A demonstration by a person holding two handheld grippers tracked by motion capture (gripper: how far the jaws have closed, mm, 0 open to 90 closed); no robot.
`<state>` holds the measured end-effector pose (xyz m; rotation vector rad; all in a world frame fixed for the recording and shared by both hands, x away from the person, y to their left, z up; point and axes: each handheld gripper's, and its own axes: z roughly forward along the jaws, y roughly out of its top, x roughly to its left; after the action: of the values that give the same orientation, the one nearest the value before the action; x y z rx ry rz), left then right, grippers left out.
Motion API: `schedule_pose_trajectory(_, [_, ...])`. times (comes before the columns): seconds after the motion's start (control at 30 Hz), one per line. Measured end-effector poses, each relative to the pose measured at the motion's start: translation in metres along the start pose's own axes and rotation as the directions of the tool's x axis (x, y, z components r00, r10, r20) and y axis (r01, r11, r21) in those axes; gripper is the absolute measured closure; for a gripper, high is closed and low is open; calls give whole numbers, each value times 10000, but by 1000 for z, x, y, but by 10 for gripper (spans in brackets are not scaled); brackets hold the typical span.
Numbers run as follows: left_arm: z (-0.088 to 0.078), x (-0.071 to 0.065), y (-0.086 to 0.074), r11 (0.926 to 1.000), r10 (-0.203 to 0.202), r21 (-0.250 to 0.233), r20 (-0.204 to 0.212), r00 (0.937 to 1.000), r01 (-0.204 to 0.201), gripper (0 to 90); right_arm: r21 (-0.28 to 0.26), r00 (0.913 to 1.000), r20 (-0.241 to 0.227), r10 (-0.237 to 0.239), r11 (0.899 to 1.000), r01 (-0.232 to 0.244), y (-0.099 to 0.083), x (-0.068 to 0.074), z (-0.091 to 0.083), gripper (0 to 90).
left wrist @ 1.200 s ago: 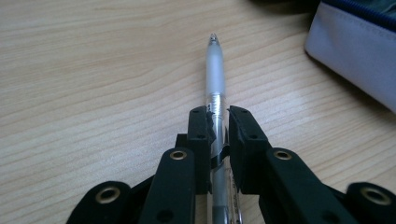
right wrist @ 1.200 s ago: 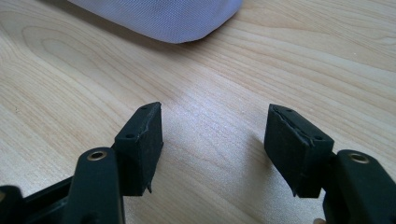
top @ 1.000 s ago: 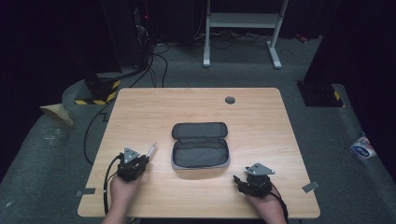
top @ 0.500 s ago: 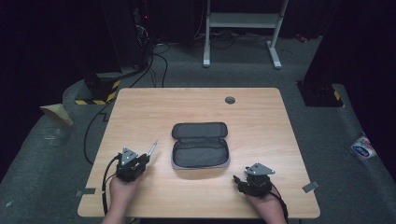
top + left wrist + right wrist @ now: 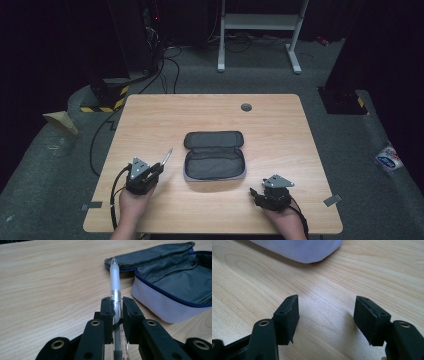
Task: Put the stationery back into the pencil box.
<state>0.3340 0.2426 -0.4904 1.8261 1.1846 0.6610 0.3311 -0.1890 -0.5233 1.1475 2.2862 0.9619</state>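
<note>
- Left claw (image 5: 161, 169): your jaws are clamped on a frosted, translucent pen (image 5: 114, 282). The grip sits on the lower barrel, and the capped tip points forward, toward the near left corner of the pouch. In the high view the pen (image 5: 167, 156) slants up and away from the claw, clear of the bench (image 5: 150, 115).
- Progress, judged from this: the pick-up is done, the pen is in hand. It is not yet over the pouch opening, so the carry and the drop remain.
- Pouch (image 5: 215, 156), centre of the bench: a grey pencil case, unzipped, lid flap laid back on the far side, blue zip edging along the rim (image 5: 160, 288). The compartment looks empty as far as the left gripper view reaches; its far part is hidden. Pen tip lies near the pouch, not touching it.
- Right claw (image 5: 327, 315): your jaws stand apart with nothing between them, low over bare wood, just in front of the pouch's pale rounded corner (image 5: 307, 251). It rests near the front right edge in the high view (image 5: 262, 192), free to steady the pouch if needed.
- Writing: fine print shows on the pen barrel below the pads, too small and too hidden to read. No brand legible on the pouch.
- Off the bench, right: a white packet (image 5: 387, 157) with a blue mark lies on the floor; text unreadable.
</note>
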Motion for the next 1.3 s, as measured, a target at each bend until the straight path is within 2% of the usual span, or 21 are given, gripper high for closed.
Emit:
schedule_pose_trajectory(0.37, [-8,-12,11,9982,223,-559,435,9988,-199,791,-19,10000,5,-73,10000,73,0,0,0,365])
schedule_pose_trajectory(0.73, [-23,-30,32,9887,754,-1360,852,9935,-634,791,-18,10000,-6,-71,10000,71,0,0,0,365])
schedule_pose_trajectory(1.03, [-24,-31,38,9863,737,-1552,1125,9909,-557,791,12,10000,-25,39,10000,-39,1,0,1,366])
schedule_pose_trajectory(1.3, [-31,-38,40,9830,889,-1717,1380,9864,-645,791,-7,10000,18,13,10000,-13,1,1,2,368])
